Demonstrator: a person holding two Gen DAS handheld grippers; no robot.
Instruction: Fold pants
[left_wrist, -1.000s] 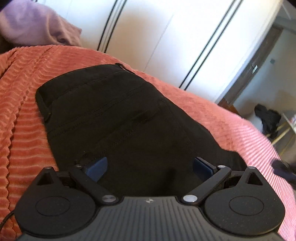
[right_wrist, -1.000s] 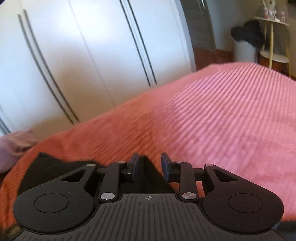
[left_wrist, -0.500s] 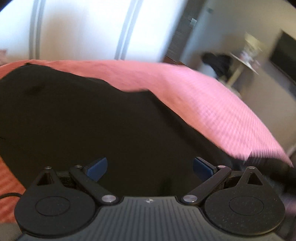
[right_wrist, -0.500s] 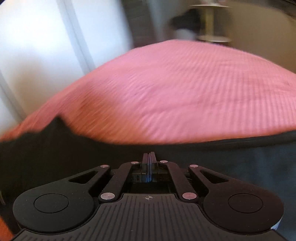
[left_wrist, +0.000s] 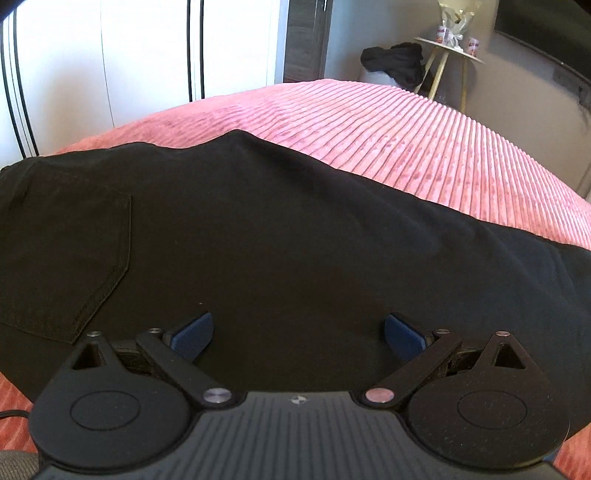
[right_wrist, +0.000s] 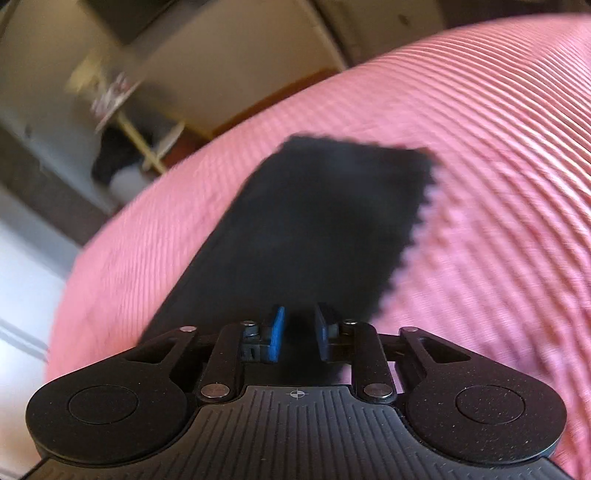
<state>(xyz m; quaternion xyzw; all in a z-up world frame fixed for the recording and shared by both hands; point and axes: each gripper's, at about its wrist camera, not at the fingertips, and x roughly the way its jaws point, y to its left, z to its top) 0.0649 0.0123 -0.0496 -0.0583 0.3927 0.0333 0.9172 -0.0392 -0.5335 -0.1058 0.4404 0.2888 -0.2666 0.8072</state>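
The black pants (left_wrist: 280, 236) lie flat across the pink ribbed bedspread (left_wrist: 424, 147) on the bed. The left wrist view shows their seat and a stitched back pocket (left_wrist: 70, 258), with the left tongs (left_wrist: 298, 332) spread wide above the cloth. The blurred right wrist view shows only a leg end (right_wrist: 332, 206); the right tongs (right_wrist: 298, 336) are opening, cloth behind the gap. No writing is readable.

No readable text, label, brand or number is showing anywhere; the small items on the side table (left_wrist: 452, 31) are bearing marks too blurred to make out
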